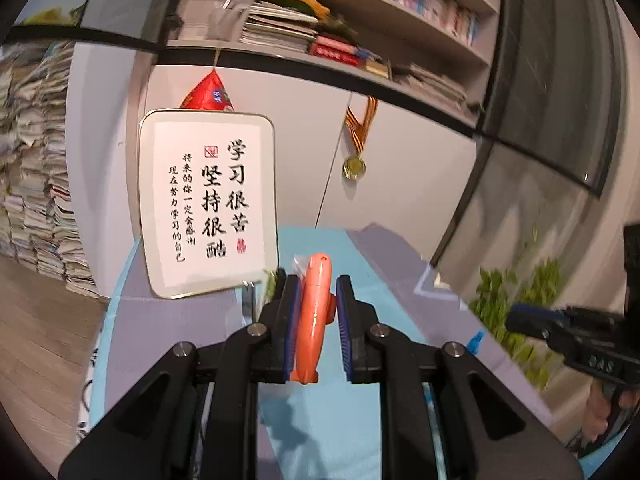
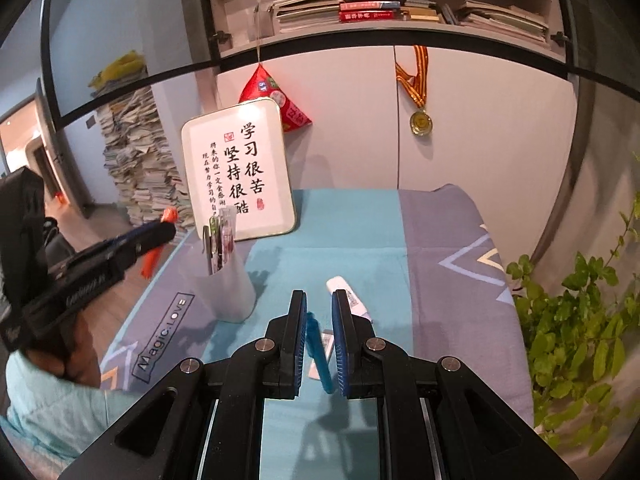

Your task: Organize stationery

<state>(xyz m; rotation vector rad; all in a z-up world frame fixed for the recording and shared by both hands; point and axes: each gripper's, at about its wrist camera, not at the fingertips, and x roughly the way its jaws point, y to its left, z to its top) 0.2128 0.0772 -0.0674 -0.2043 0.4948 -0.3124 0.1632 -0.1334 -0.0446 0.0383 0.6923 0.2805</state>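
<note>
A: Orange plastic is sitting between the pads of the left hand-held gripper (image 1: 318, 312): a stubby orange pen (image 1: 314, 320), standing nearly upright, its tip toward twelve o'clock in the left wrist view.

B: And the jaws?

A: They are nearly together, clamping on the pen's body. I am guessing it is being carried tip-up so it can drop straight into the white pen cup (image 2: 230, 288).

B: Where is that cup sitting?

A: On the worktop's blue and grey cloth (image 2: 360, 240), at about ten o'clock from the right hand-held gripper (image 2: 319, 320), just in front of the framed calligraphy sign (image 2: 240, 172). Several pens are already standing in it.

B: What is the right one doing?

A: It is pinching a thin blue pen (image 2: 320, 356), which is slanting between the pads, jaws almost closed on it. Beneath it, a white tube-like item (image 2: 348, 296) and a small white piece (image 2: 322, 354) are lying on the cloth, not yet put away.

B: So both pens are off the cloth?

A: Both appear lifted, probably heading for the cup.
</note>
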